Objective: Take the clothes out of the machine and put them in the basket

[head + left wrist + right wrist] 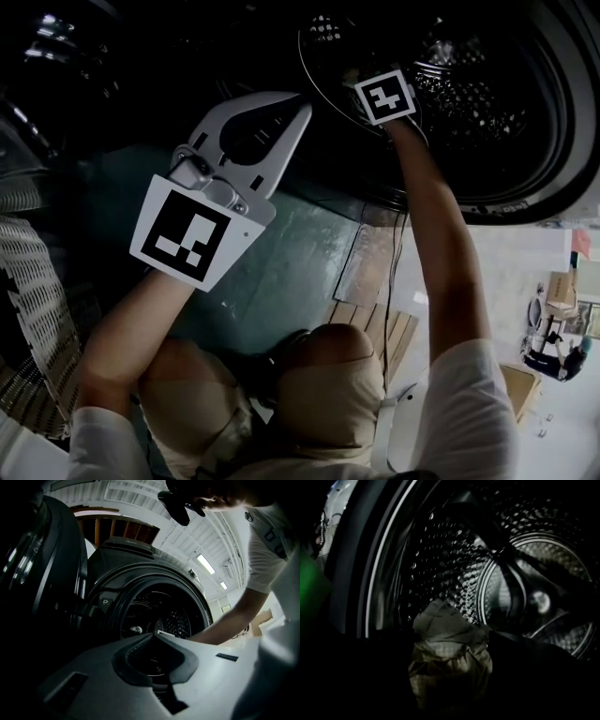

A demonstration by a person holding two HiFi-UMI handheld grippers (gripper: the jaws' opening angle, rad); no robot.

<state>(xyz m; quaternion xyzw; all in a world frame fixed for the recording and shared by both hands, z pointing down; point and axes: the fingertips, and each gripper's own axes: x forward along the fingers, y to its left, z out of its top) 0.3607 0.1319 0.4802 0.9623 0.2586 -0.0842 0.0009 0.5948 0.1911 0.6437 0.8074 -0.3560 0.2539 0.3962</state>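
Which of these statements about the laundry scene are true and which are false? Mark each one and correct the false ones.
1. The right gripper reaches into the machine's drum. True.
2. The left gripper is inside the drum as well. False: it is outside, in front of the opening.
3. A crumpled garment lies in the drum. True.
4. The left gripper holds a garment. False: its jaws are together with nothing between them.
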